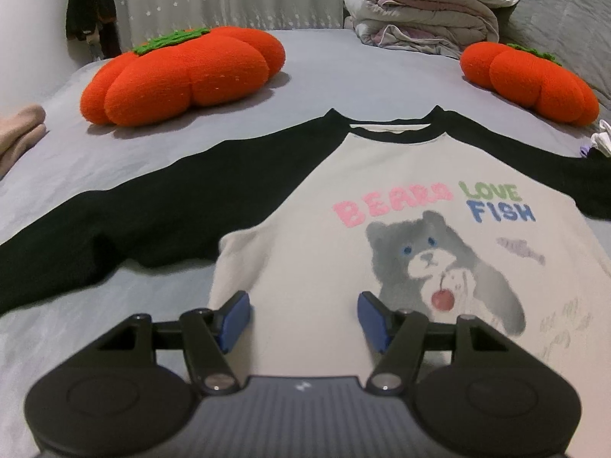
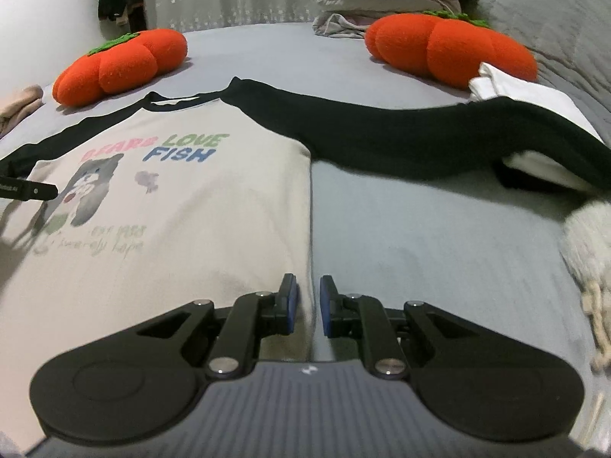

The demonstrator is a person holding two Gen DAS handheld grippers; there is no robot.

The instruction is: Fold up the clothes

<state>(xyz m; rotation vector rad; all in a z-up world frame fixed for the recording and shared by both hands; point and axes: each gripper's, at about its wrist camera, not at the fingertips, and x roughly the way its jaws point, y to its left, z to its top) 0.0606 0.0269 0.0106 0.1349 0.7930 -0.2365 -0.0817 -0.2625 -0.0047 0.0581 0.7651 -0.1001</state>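
On the grey bed (image 2: 420, 229) the shirt (image 2: 172, 198) lay flat, sleeves out sideways. The right gripper (image 2: 308, 301) (narrow gap, empty) sat at its side edge; the left gripper (image 1: 303, 315) hovered half-open, empty, over the body.

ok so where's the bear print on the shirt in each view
Left wrist: the bear print sits right of centre, just beyond the right finger of the left gripper.
Right wrist: the bear print sits at the left, far from the right gripper, beside the tip of the other gripper.
Shared landmark: the coloured lettering just above the bear.
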